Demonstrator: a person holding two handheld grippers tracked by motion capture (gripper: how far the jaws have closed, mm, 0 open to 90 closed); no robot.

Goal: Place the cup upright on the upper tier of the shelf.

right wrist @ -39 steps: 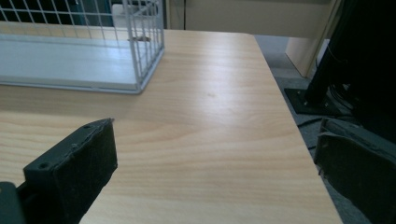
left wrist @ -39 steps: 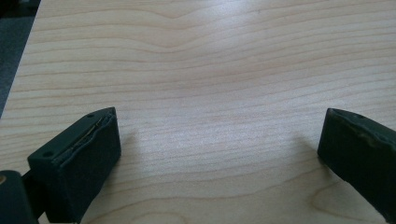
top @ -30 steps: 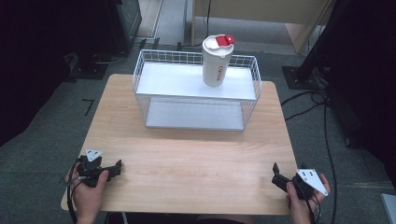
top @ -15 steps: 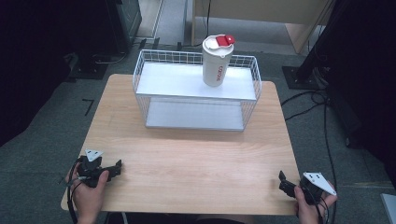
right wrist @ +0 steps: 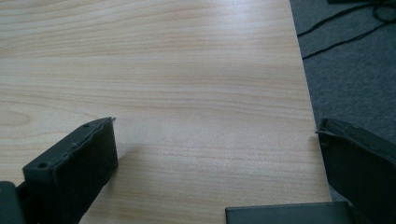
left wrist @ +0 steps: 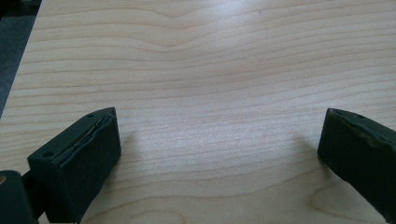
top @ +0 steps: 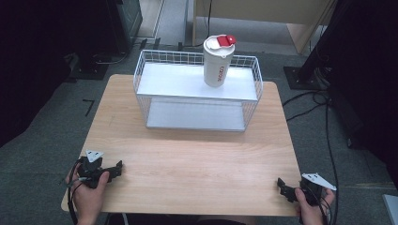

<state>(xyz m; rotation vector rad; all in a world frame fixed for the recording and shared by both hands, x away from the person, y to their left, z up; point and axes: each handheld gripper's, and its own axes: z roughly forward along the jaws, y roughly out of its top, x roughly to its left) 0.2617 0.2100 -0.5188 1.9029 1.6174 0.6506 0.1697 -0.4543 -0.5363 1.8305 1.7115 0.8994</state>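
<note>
A white tumbler with a red lid stands upright on the top shelf of a white wire rack — on the light wooden table, the left gripper and right gripper rest at the near corners, jaws spread, empty.

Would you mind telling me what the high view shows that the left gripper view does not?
High view alone: the white wire rack at the table's far side, the white tumbler with a red lid upright on its top shelf, and the right hand-held gripper at the near right corner. Left gripper view alone: the left hand-held gripper close up, jaws wide apart with nothing between them. Both: the wooden table.
</note>
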